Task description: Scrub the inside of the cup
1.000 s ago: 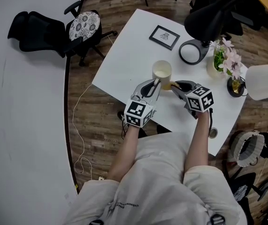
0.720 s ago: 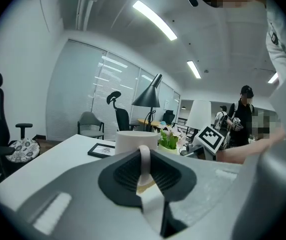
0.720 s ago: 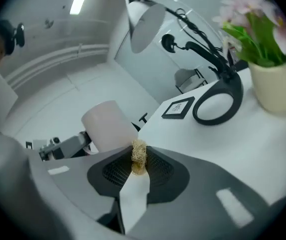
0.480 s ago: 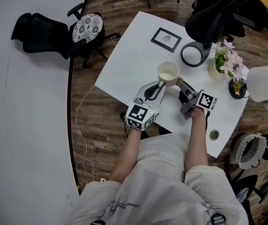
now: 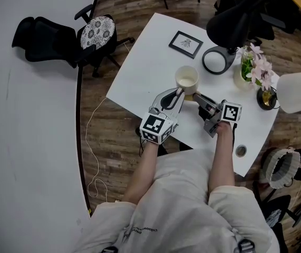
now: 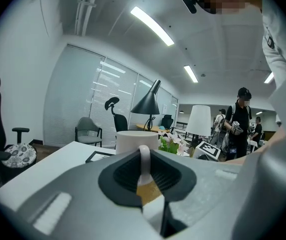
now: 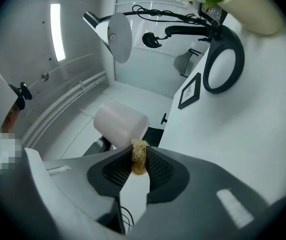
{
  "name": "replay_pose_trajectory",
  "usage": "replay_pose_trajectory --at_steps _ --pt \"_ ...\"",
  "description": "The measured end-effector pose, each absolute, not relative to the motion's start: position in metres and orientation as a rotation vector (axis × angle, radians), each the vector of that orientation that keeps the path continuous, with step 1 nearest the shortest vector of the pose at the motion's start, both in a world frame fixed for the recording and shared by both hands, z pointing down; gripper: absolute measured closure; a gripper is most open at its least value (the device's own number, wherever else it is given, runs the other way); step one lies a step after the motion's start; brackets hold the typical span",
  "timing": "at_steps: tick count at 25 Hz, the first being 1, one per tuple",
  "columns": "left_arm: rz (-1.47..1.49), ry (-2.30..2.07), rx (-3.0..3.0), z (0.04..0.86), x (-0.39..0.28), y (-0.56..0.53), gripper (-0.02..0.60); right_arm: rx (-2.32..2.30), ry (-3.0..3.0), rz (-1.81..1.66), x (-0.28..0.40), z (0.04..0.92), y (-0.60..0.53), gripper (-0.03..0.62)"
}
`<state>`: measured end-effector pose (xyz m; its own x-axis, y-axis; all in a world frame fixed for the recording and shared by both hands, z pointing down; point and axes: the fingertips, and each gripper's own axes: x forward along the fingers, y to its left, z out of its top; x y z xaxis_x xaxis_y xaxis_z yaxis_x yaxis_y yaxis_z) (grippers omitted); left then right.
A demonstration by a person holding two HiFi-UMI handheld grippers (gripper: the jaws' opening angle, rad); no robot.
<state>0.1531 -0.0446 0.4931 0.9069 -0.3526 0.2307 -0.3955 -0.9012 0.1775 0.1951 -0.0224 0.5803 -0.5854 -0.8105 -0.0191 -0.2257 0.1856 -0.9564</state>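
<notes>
Cream cup [image 5: 186,80] mid-tabletop [image 5: 150,62]; scrub pad [image 7: 139,156] not yet inside.
L gripper [image 5: 177,95] fingers pinch the handle [image 6: 144,159]; R gripper [image 5: 197,98] fingers pinch scrub pad just beside cup. Step: approach. Next, prob.: pad over rim, down inside, handle held steady.

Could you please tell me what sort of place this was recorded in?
Most likely an open-plan office: black swivel chairs stand on a wood floor, a white table carries a desk lamp, and ceiling strip lights run above slatted window blinds.
</notes>
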Motion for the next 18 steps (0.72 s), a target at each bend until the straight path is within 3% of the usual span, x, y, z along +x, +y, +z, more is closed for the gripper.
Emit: replay_pose_trajectory --at_steps 10,18 --pt "0.313 -0.455 2.906 0.497 0.163 -0.023 0.54 -1.096 1.642 -1.325 0.244 0.591 -0.024 0.496" --pt "0.404 -0.49 2.885 0.516 0.152 -0.022 0.538 -1.346 1.885 -1.284 0.26 0.582 -0.025 0.496"
